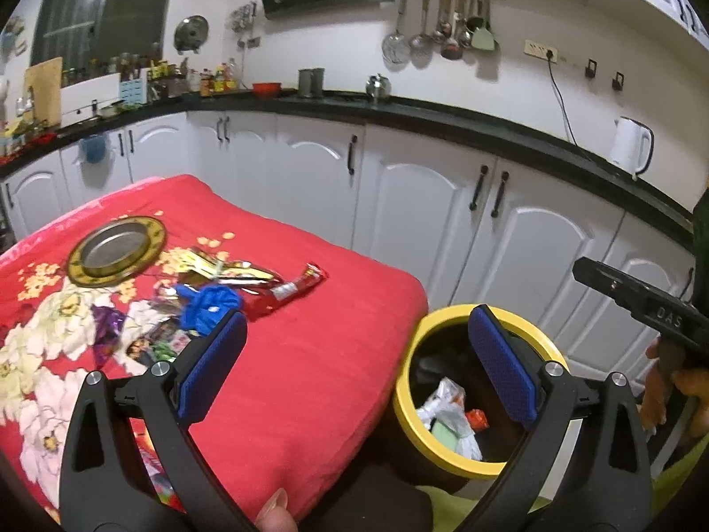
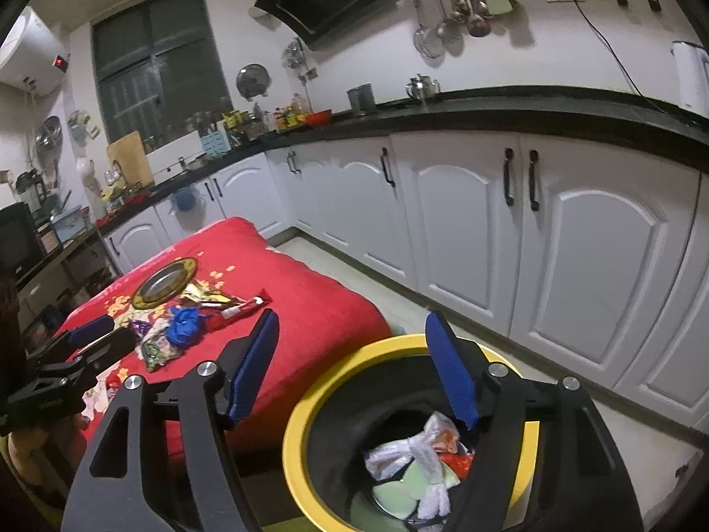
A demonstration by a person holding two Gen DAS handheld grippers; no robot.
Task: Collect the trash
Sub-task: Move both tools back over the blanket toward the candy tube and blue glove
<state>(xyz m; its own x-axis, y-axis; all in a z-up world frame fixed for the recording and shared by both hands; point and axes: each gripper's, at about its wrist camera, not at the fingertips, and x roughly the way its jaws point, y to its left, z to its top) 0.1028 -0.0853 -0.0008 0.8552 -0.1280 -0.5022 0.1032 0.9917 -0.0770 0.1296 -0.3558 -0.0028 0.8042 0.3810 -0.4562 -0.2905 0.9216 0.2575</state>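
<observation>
Both grippers, left [image 1: 356, 346] and right [image 2: 352, 354], seen with jaws released, nothing between; wrappers [image 2: 416, 456] noted in yellow-rimmed bin [image 2: 297, 421] at lower right

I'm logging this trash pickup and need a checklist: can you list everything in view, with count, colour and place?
Round bin: one, black with yellow rim, on the floor beside the table.
Trash in the bin: several pieces, white, pale green, orange, at the bottom.
Flowered tablecloth: one, red, covering the table.
Round metal plate: one, silver with gold rim, far side of the cloth.
Crumpled blue wrapper: one, mid cloth.
Long red wrapper: one, right of the blue one.
Other wrappers: several, gold, purple, mixed, around the blue one.
Electric kettle: one, white, on the black counter.
Left gripper: open, empty.
Right gripper: open, empty, above the bin.
</observation>
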